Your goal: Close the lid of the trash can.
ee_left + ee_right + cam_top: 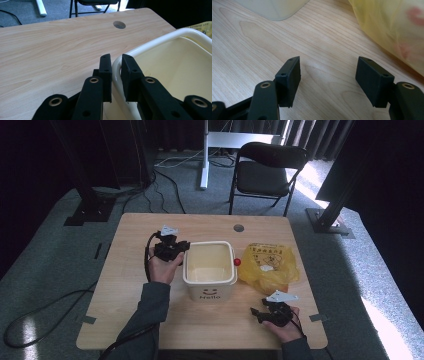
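A cream square bin (210,270) with "Hello" printed on its front stands at the middle of the wooden table. My left gripper (181,247) is at the bin's left rim, and in the left gripper view its jaws (116,62) are shut on the bin's rim (116,72), one pad outside and one inside. A crumpled yellow plastic bag (269,265) with red print lies to the right of the bin. My right gripper (256,312) rests low near the table's front right, open, with bare wood between its jaws (328,67). The bag (392,27) lies just beyond it.
A small red ball (237,262) sits at the bin's right side, next to the bag. The table (150,320) has a round cable hole (238,227) near its far edge. A black chair (267,170) stands behind the table.
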